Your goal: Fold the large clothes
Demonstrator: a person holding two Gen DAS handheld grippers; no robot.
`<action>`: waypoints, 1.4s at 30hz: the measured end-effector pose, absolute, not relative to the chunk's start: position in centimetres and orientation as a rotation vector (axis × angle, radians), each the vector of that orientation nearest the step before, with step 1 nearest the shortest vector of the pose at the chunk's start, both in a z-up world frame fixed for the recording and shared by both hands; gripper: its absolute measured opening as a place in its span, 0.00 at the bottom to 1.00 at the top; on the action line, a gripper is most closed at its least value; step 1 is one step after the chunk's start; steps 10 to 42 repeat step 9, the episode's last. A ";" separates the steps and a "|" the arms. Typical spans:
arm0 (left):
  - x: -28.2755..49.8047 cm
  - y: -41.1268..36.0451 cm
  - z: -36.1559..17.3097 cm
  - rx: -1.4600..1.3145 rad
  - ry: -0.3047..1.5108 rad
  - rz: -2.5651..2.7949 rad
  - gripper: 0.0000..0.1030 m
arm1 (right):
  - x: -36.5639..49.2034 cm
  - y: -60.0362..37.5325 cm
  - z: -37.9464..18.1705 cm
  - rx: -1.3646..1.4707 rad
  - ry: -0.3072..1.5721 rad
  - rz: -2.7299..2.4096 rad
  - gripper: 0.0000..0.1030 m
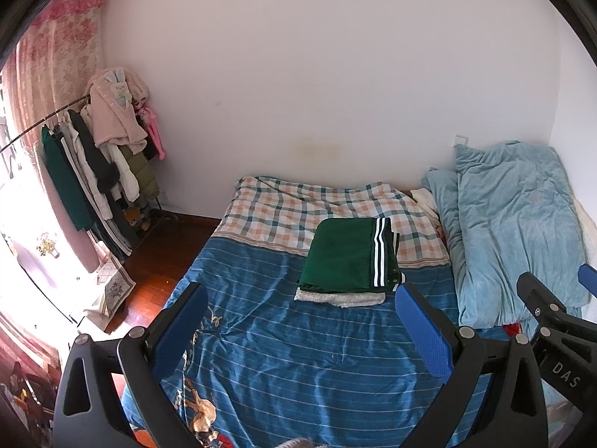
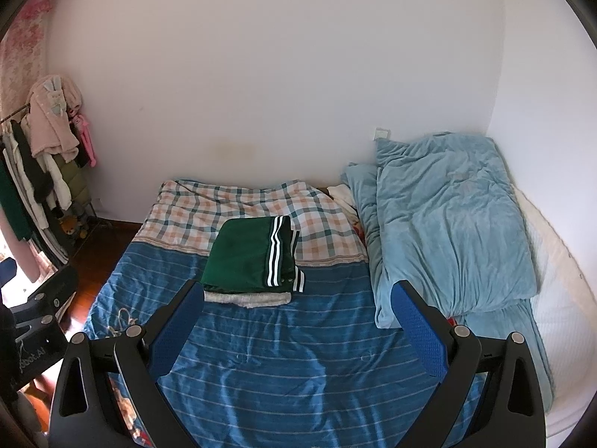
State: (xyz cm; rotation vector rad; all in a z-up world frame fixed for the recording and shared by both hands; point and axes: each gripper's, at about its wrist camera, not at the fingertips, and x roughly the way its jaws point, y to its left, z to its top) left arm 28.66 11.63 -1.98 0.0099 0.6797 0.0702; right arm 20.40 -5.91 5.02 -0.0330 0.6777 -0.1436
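Green folded garment [image 1: 345, 255] with white stripes lies atop a white folded piece [image 1: 337, 298] mid-bed [image 1: 283, 358], just beside the pale blue duvet [image 1: 518, 231]. Left gripper [image 1: 302, 330] and right gripper [image 2: 298, 330] hover before the garment, fingers wide apart, holding nothing; "DAS" shows on the right one
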 end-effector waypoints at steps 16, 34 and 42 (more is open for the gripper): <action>28.6 12.3 -2.2 0.005 0.681 0.083 0.99 | 20.6 -5.4 4.8 -0.038 0.676 -0.134 0.99; 28.6 12.3 -2.2 0.005 0.681 0.083 0.99 | 20.6 -5.4 4.8 -0.038 0.676 -0.134 0.99; 28.6 12.3 -2.2 0.005 0.681 0.083 0.99 | 20.6 -5.4 4.8 -0.038 0.676 -0.134 0.99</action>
